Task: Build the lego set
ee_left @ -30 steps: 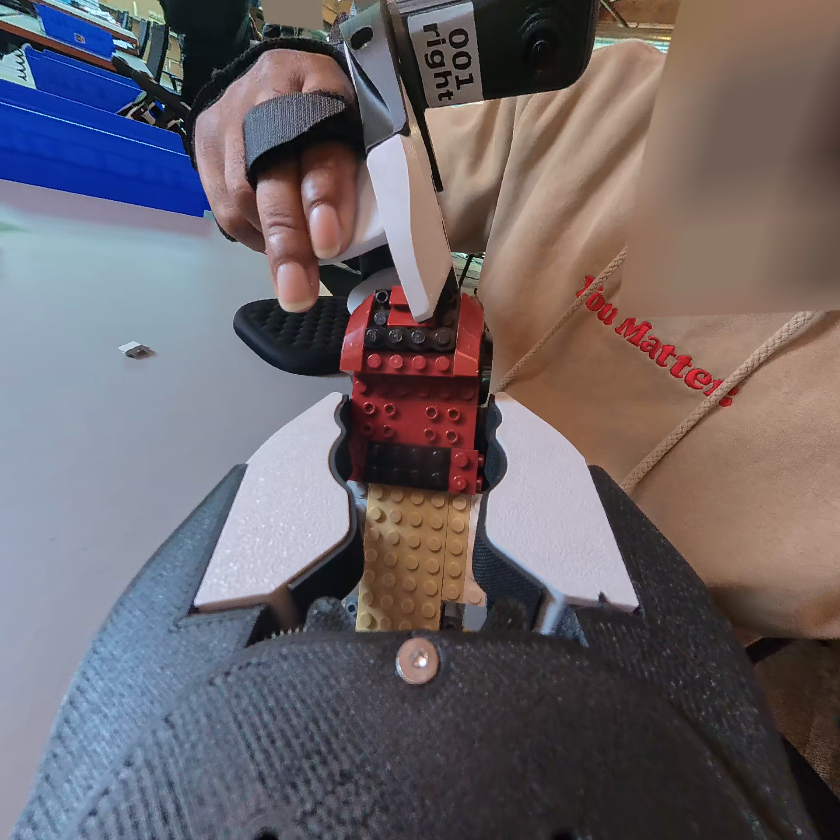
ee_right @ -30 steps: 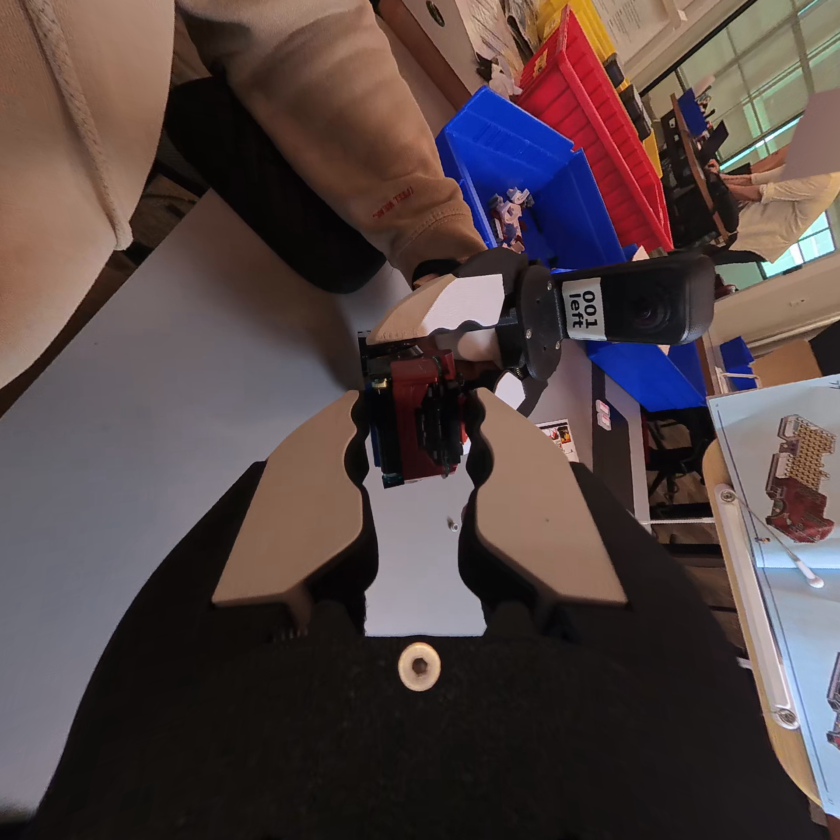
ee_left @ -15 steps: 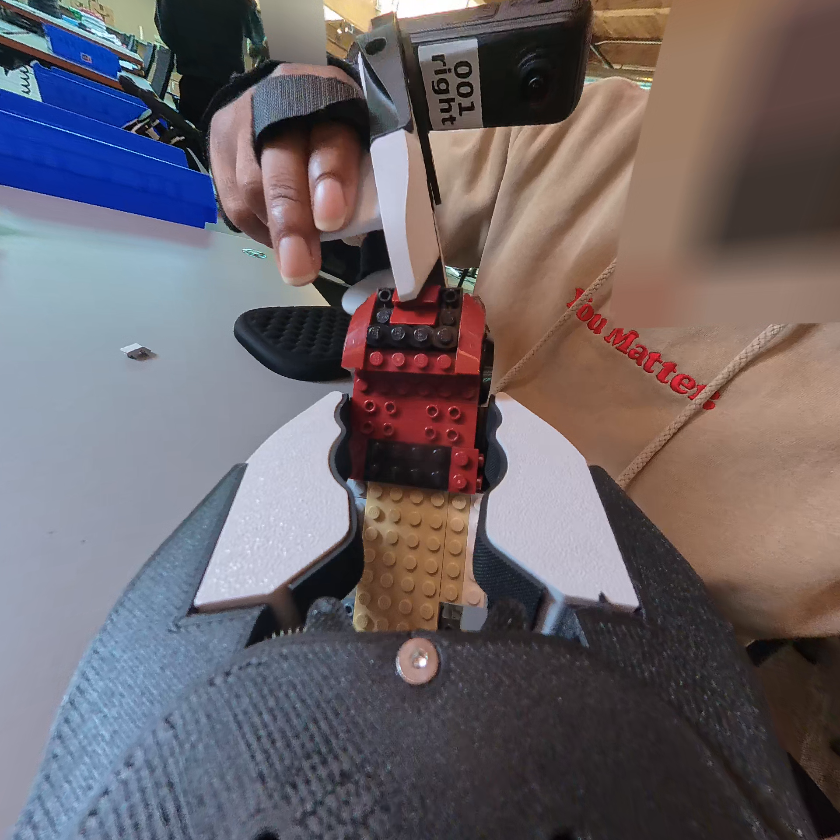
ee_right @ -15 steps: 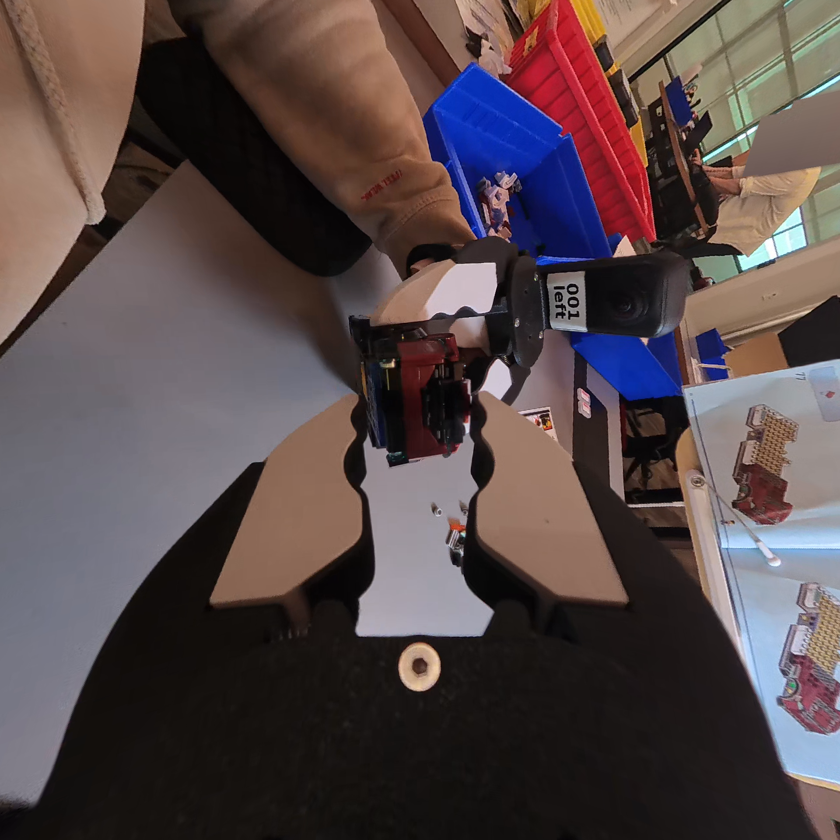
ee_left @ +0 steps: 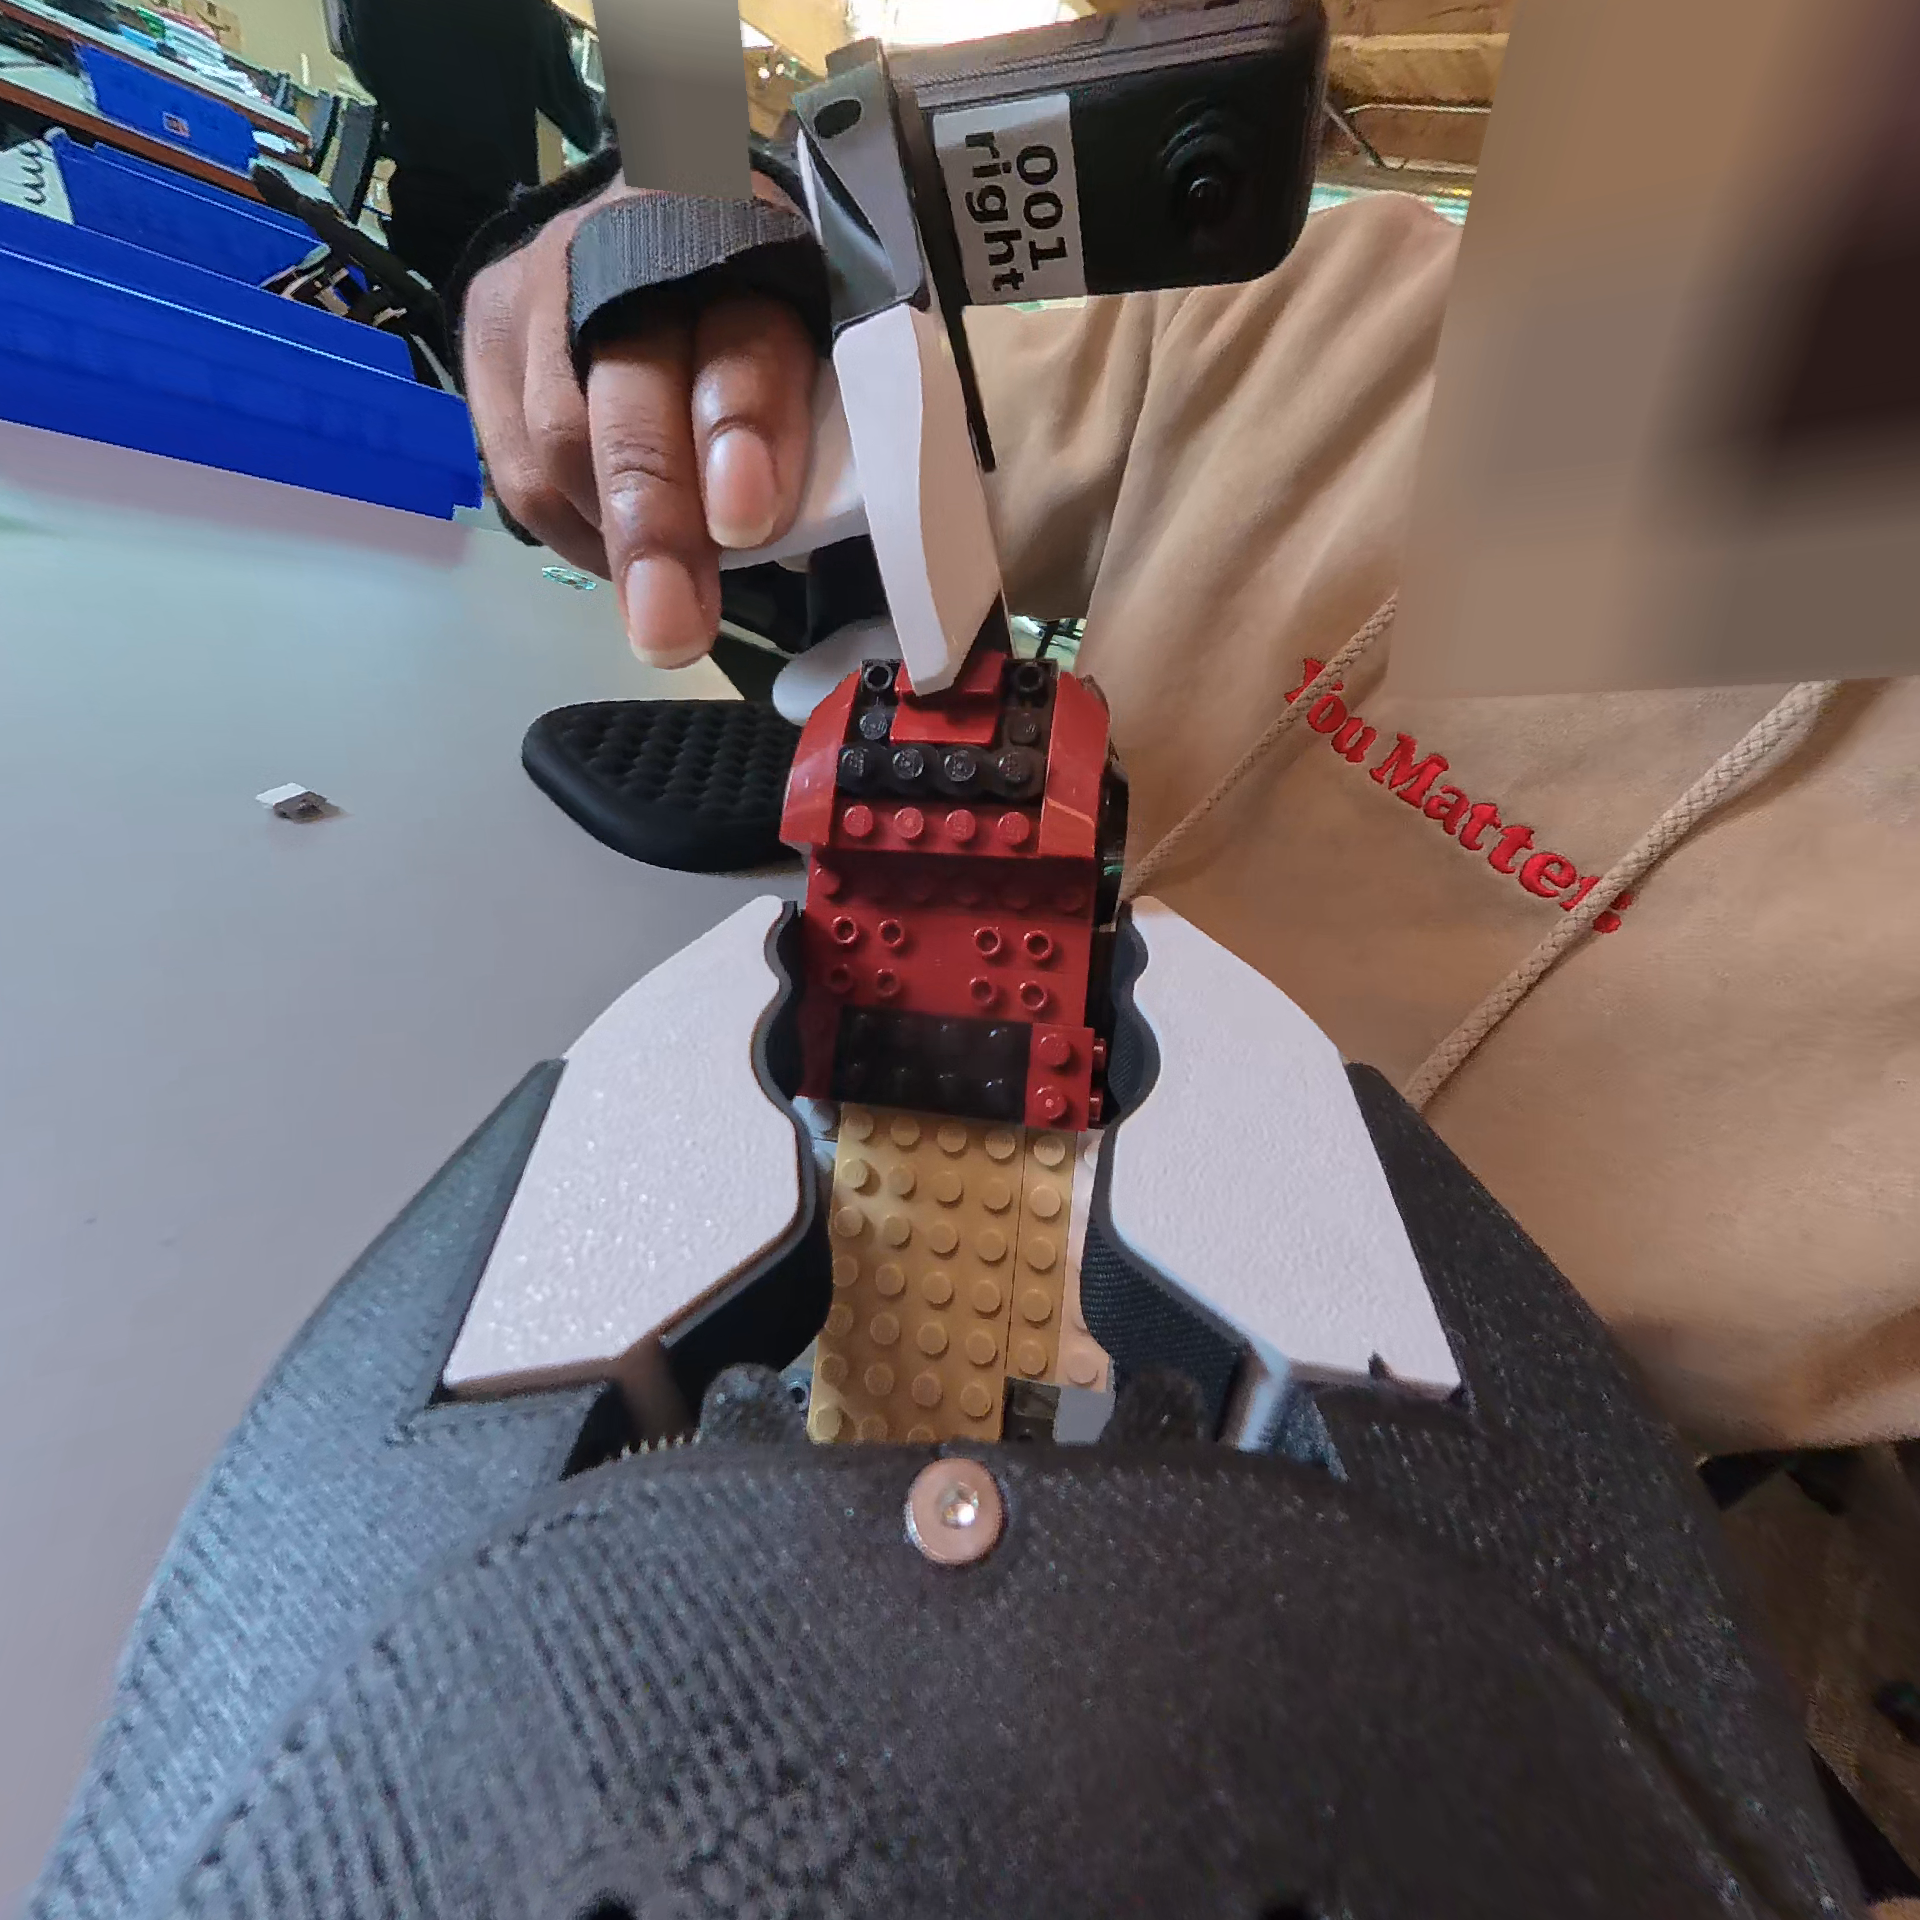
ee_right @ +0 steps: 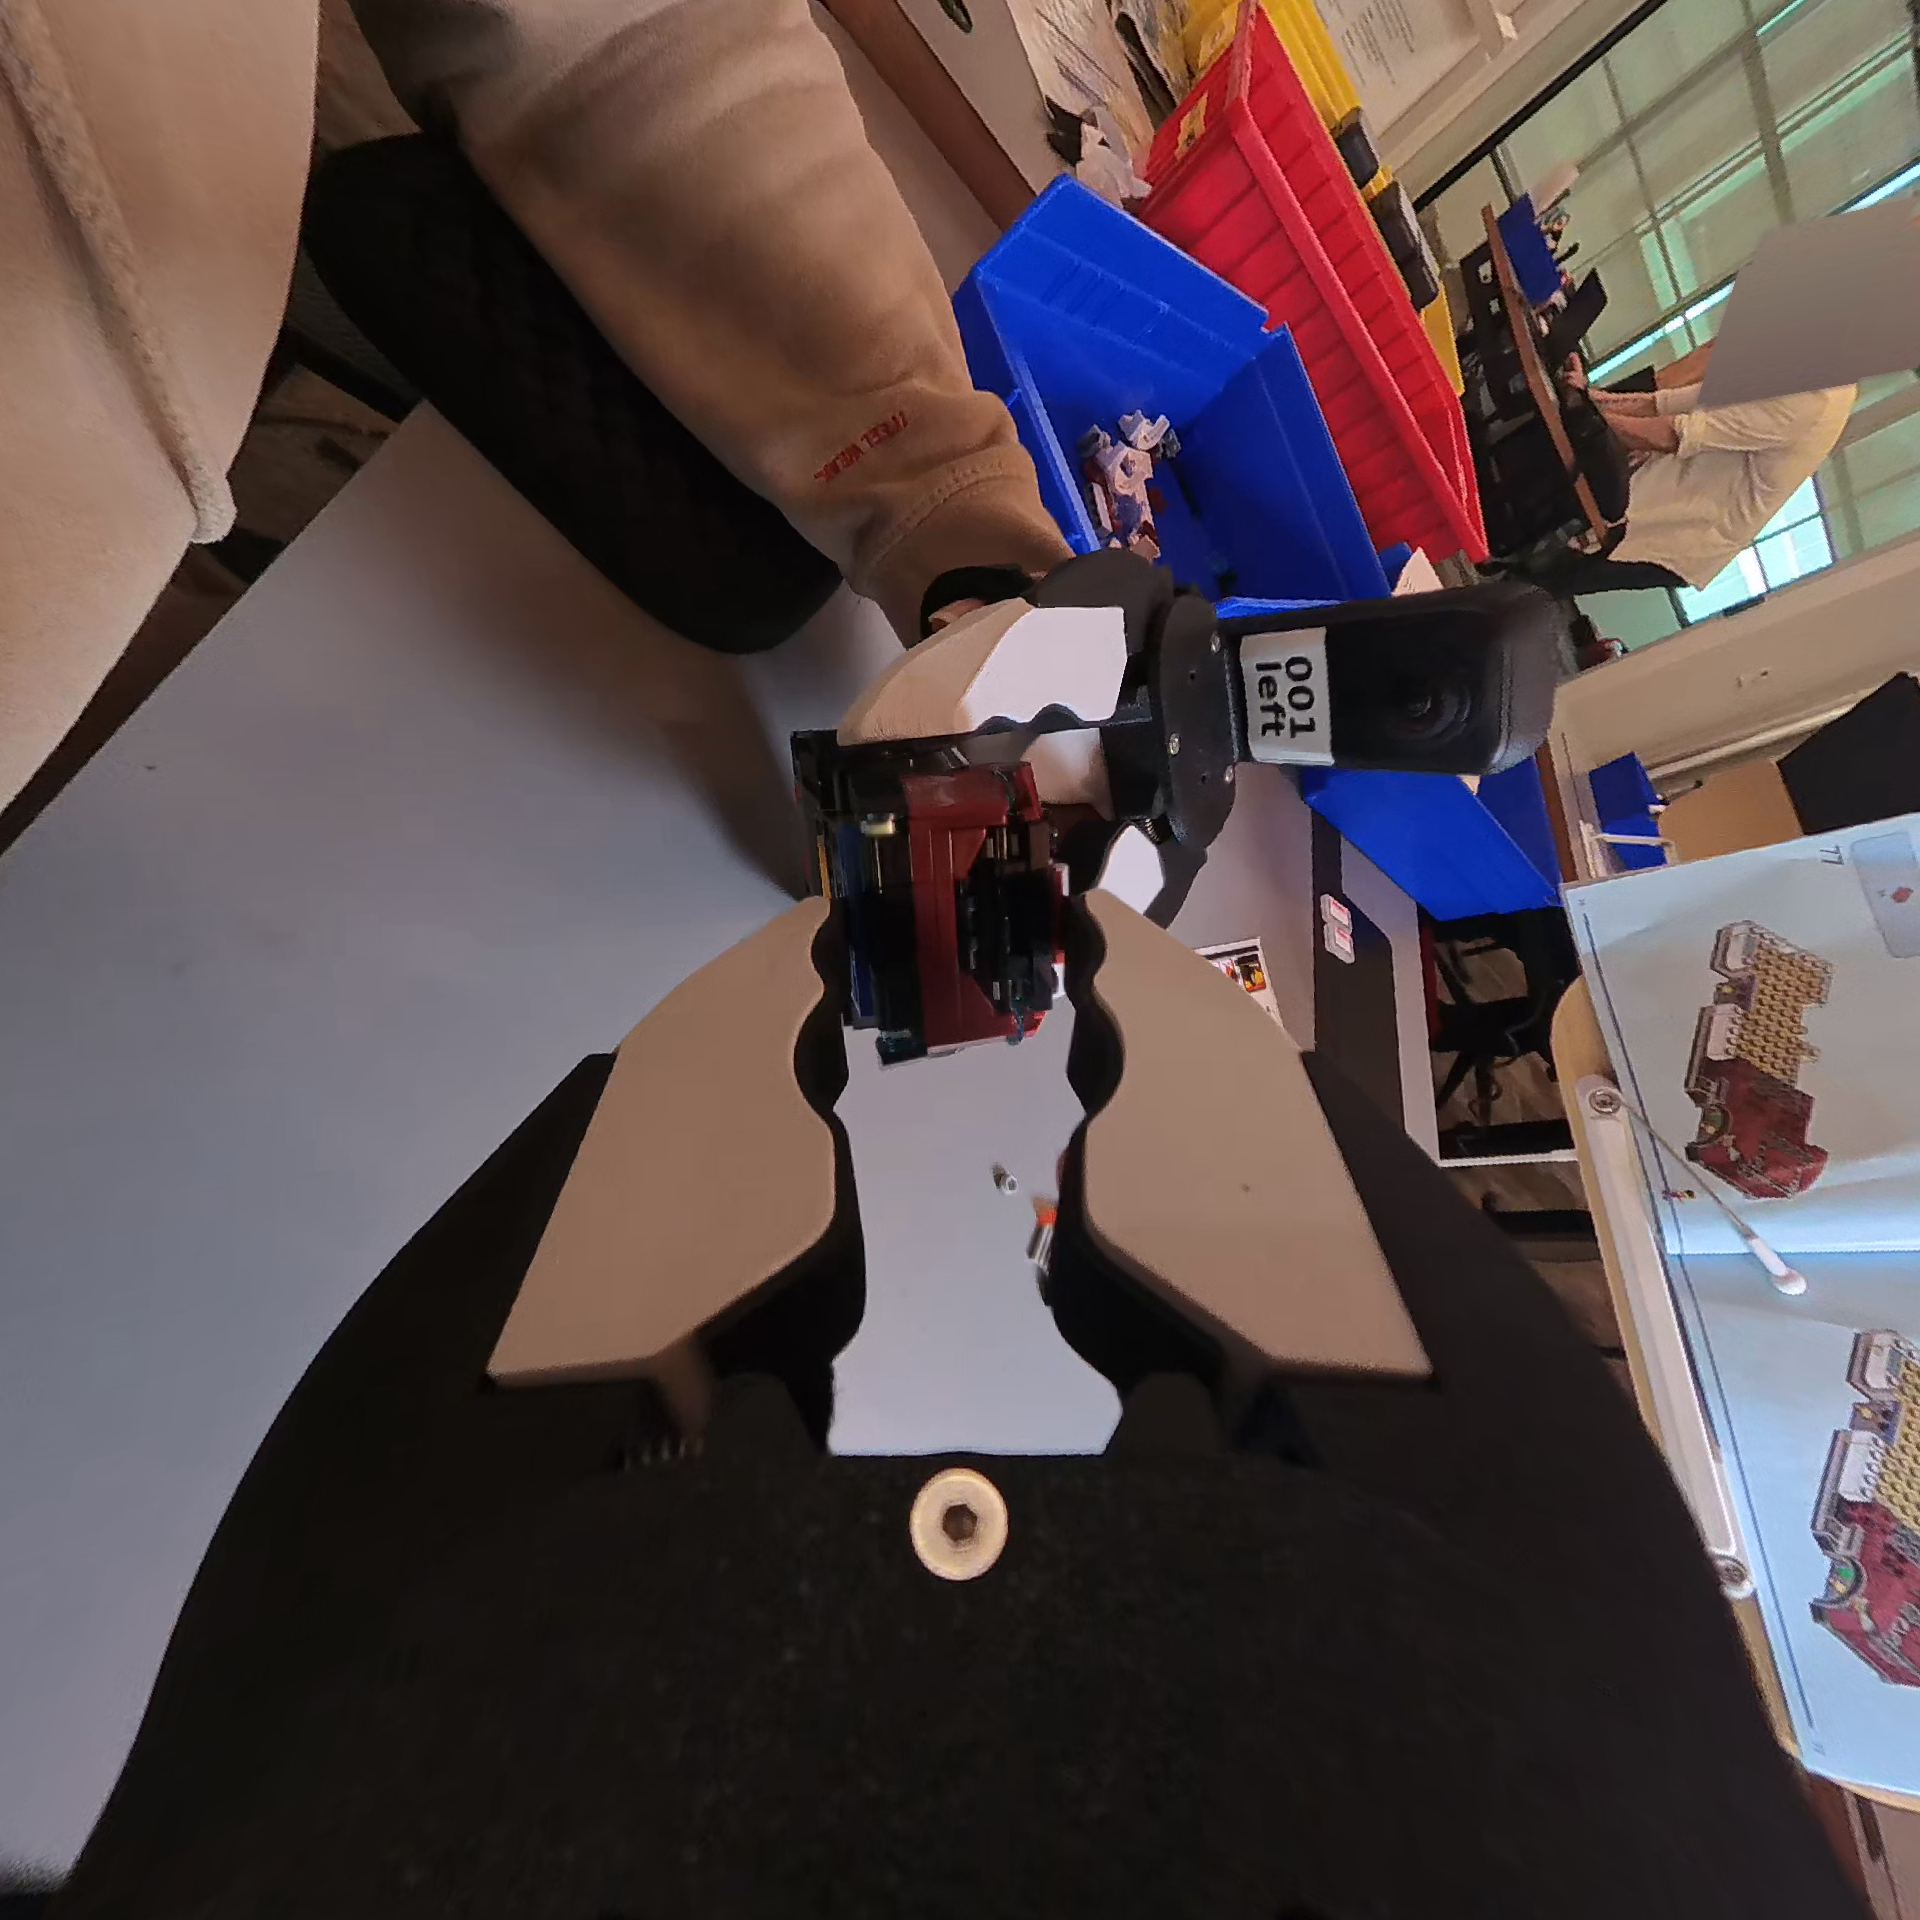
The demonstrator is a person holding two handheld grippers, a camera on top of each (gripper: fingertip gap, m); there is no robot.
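Left gripper (ee_left: 951,997) clamped on the brick model (ee_left: 951,935); right gripper (ee_right: 951,971) closing in at the model's front end.

Compared with a second ago, the right gripper stands more upright above the model, and its white fingertip (ee_left: 930,623) now rests on the dark red tile at the model's front edge instead of lying across the black studs. The left gripper's grasp is unchanged: both pads press the dark red and black sides, the tan studded plate (ee_left: 935,1278) running back between the fingers. The right gripper's fingers flank the model's end, apparently pressing it, above the grey table (ee_right: 312,831).
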